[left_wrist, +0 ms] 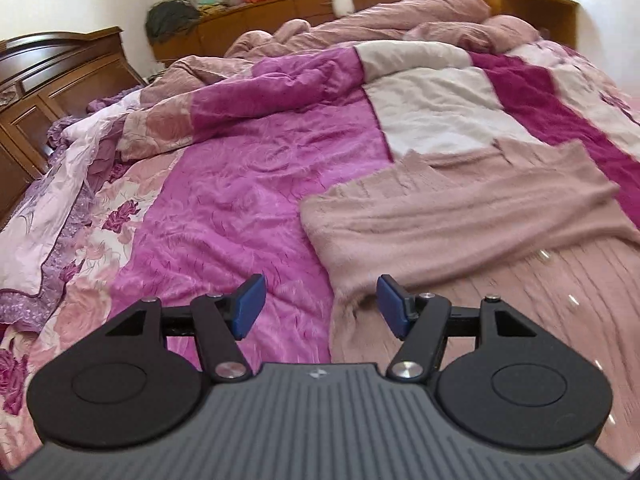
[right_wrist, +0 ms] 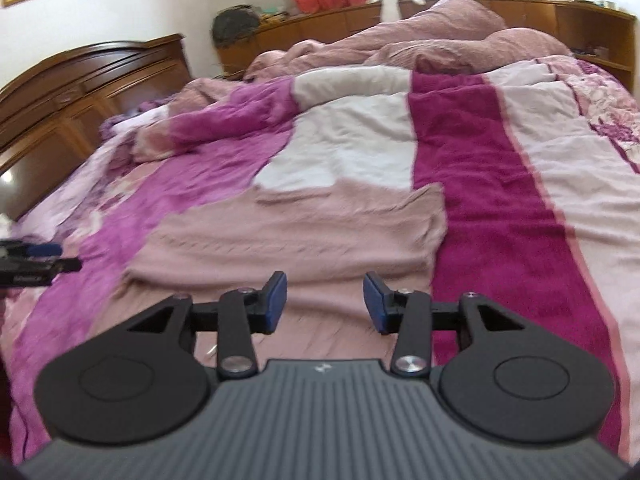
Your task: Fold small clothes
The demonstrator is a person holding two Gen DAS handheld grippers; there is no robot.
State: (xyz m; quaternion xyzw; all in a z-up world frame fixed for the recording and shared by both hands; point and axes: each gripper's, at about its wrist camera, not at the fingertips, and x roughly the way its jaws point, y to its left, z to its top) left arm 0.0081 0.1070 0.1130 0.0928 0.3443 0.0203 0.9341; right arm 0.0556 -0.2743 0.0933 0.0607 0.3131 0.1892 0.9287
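Note:
A dusty-pink knit sweater (left_wrist: 460,208) lies flat on the bed, partly folded, with a sleeve laid across its body. It also shows in the right wrist view (right_wrist: 296,236). My left gripper (left_wrist: 320,306) is open and empty, hovering over the sweater's near left edge. My right gripper (right_wrist: 325,302) is open and empty above the sweater's near part. The left gripper shows at the far left of the right wrist view (right_wrist: 38,258).
The bed is covered by a magenta, white and pink quilt (left_wrist: 248,184). Rumpled pink bedding (left_wrist: 392,20) is piled at the far end. A dark wooden headboard (left_wrist: 48,80) stands at the left. Wooden cabinets (right_wrist: 560,24) line the back wall.

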